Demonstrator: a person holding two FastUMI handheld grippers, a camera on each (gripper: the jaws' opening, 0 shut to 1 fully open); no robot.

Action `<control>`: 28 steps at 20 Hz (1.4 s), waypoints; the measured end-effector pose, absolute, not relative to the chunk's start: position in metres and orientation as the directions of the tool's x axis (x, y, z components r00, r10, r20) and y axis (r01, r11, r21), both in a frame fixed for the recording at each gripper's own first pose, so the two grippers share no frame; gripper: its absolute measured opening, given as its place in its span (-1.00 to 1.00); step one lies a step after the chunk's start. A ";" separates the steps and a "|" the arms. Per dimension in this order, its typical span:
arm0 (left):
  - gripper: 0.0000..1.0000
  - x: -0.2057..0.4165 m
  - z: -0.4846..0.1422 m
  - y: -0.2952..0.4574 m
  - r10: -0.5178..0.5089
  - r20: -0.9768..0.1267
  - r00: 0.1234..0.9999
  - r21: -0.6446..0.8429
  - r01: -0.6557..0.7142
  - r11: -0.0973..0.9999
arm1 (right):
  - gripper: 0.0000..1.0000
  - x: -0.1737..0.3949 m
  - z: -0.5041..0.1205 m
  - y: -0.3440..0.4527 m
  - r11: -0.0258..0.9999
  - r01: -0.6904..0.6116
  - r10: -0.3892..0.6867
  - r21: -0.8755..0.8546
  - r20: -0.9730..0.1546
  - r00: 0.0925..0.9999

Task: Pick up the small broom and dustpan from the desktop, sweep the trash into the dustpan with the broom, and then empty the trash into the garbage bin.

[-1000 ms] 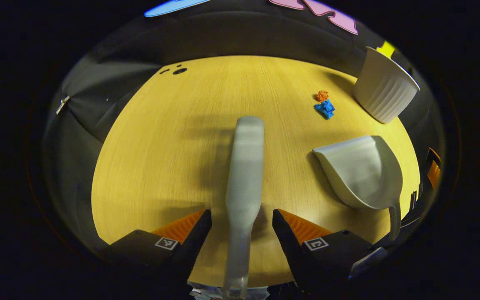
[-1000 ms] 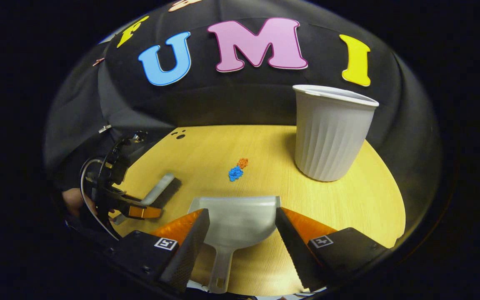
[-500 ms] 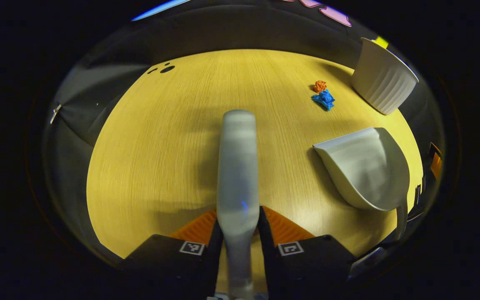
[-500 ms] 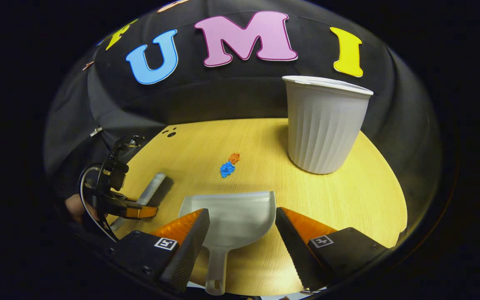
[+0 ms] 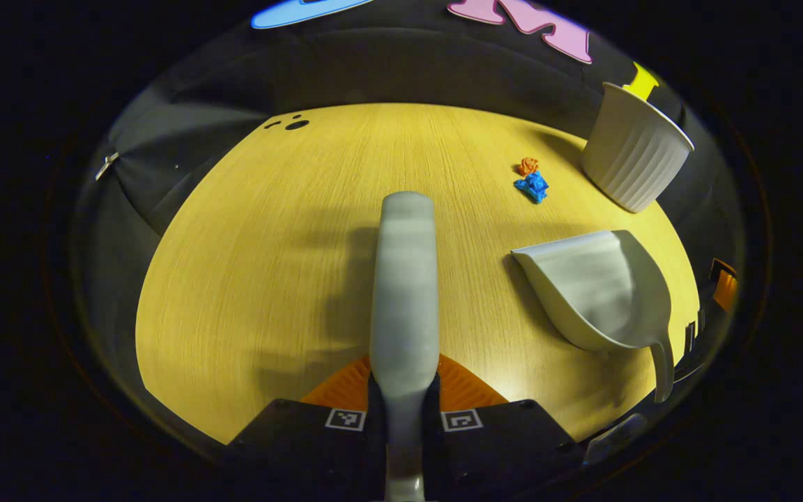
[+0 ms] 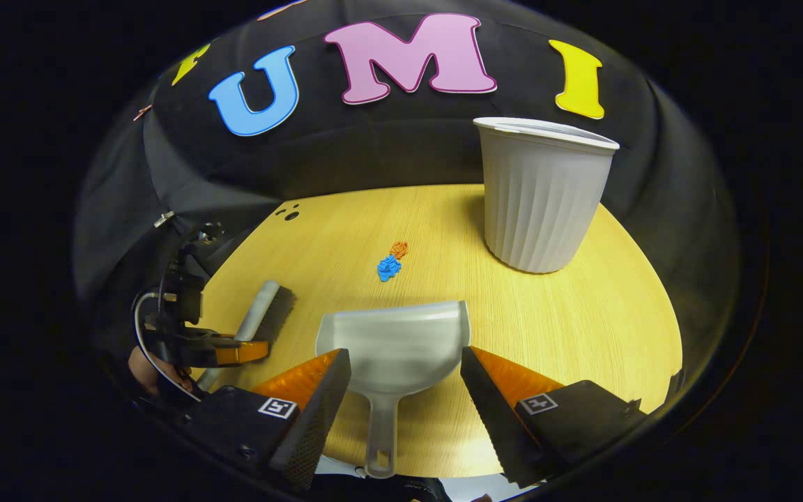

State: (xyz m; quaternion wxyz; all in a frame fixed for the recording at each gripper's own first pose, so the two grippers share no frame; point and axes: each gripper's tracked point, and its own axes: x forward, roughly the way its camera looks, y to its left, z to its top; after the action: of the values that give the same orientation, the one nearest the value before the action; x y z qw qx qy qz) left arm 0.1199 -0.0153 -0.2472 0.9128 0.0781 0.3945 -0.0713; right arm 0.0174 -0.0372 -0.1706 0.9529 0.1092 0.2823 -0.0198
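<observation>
My left gripper [image 5: 405,364] is shut on the handle of the grey small broom [image 5: 405,279], which points straight ahead over the wooden table [image 5: 255,244]. The grey dustpan [image 5: 597,289] lies to its right, mouth toward a blue scrap [image 5: 532,187] and an orange scrap [image 5: 528,165]. In the right gripper view my right gripper [image 6: 403,355] is open, its fingers either side of the dustpan [image 6: 394,338], whose handle [image 6: 380,432] points back between them. The broom [image 6: 265,317] and left gripper [image 6: 224,351] are at the left there, the scraps [image 6: 389,267] ahead.
A white ribbed garbage bin [image 6: 544,195] stands upright at the far right of the table [image 6: 583,328], also bin [image 5: 635,148] in the left gripper view. Small dark holes [image 5: 297,125] mark the far left of the tabletop. A hand [image 6: 143,366] holds the left gripper.
The left gripper's fingers have closed from wide open onto the broom handle. The right gripper has stayed open around the dustpan, shifting only slightly.
</observation>
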 end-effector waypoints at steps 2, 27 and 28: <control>-0.50 0.107 -0.234 -0.011 -0.082 -0.702 0.707 0.067 0.181 0.981 | 0.98 0.011 -0.172 -0.030 0.975 0.093 0.035 0.200 -0.556 0.831; -0.53 -0.014 -0.225 0.052 0.047 -0.698 0.715 0.089 0.022 0.996 | 0.18 0.020 -0.312 0.008 0.980 0.147 0.035 0.137 -0.835 0.549; -0.50 -0.013 -0.226 0.050 0.044 -0.702 0.710 0.091 0.028 0.995 | -0.03 0.020 -0.312 0.006 0.978 0.157 0.028 0.135 -0.835 0.549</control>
State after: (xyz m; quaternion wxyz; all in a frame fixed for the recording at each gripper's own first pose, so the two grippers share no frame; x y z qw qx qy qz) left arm -0.0126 0.0497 -0.2257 0.9236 0.0477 0.3805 0.0044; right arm 0.0197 0.0060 -0.3123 0.8748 0.0973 0.4732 -0.0369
